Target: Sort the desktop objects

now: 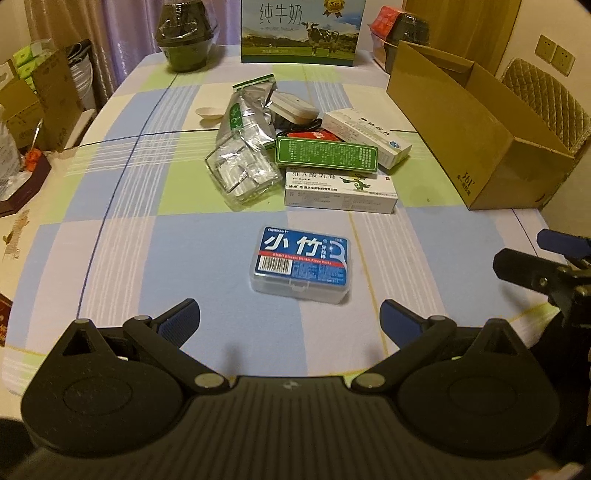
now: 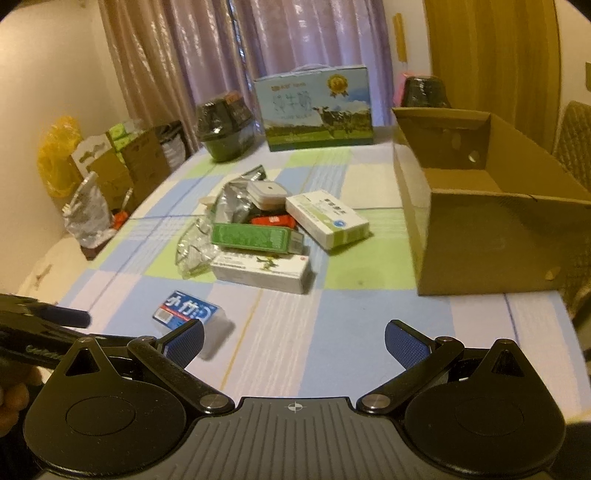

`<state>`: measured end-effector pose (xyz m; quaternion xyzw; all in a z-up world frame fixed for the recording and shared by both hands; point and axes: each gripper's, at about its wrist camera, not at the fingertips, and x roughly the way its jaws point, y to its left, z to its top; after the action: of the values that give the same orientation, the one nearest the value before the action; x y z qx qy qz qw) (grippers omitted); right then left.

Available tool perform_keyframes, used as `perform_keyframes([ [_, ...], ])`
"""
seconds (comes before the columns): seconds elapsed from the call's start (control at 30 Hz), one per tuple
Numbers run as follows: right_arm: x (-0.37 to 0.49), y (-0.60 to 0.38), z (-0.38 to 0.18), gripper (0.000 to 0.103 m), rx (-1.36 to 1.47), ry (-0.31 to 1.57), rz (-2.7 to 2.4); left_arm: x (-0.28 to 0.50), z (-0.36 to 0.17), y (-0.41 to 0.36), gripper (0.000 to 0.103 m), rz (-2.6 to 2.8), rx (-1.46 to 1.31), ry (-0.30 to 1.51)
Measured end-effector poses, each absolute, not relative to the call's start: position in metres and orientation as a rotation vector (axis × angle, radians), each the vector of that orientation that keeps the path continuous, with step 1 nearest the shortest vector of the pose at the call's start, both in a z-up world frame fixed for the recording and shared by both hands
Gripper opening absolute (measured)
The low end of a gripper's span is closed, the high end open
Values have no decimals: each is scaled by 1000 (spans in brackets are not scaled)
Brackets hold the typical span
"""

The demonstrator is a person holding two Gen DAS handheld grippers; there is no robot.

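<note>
Left wrist view shows the left gripper (image 1: pixel 290 319) low over the table (image 1: pixel 147 240) with its two blue fingers (image 1: pixel 177 321) spread wide apart and nothing between them. A small clear floss pick box (image 1: pixel 301 264) with a blue label lies flat on the checked cloth, just ahead of those fingers and apart from them. Farther back sits a pile of things. A long white medicine box (image 1: pixel 340 190) lies at the front of the pile. A green box (image 1: pixel 327 153) rests on top of it. A second white box (image 1: pixel 367 136) lies behind, to the right. A silver foil bag (image 1: pixel 247 118) and a clear bag of small packets (image 1: pixel 242 173) lie on the left of the pile. A small white case (image 1: pixel 293 107) sits on top at the back. An open brown cardboard box (image 1: pixel 476 144) stands on the right side of the table. A milk carton (image 1: pixel 301 31) with a cow on it stands at the far edge.

Right wrist view shows the right gripper (image 2: pixel 294 341) with its fingers also wide apart and holding nothing. The floss pick box (image 2: pixel 188 314) lies to its left, and the cardboard box (image 2: pixel 491 240) stands ahead on the right.
</note>
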<state>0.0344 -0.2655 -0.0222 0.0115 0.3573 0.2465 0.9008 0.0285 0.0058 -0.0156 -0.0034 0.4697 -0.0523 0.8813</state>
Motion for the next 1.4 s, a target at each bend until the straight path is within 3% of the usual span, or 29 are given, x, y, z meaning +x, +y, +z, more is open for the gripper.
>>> perform_keyframes([
  [0.5, 65, -244, -41, 101, -121, 745, 628, 75, -54, -4, 101, -230, 70, 1008],
  [0.67, 80, -240, -53, 101, -157, 778, 643, 90, -70, -6, 89, -240, 76, 1038],
  [0.83, 94, -236, -66, 101, -170, 806, 662, 97, -79, -4, 84, -248, 88, 1048],
  [1.4, 160, -179, -97, 101, -382, 761, 831, 111, -74, 41, 84, -170, 8, 1007],
])
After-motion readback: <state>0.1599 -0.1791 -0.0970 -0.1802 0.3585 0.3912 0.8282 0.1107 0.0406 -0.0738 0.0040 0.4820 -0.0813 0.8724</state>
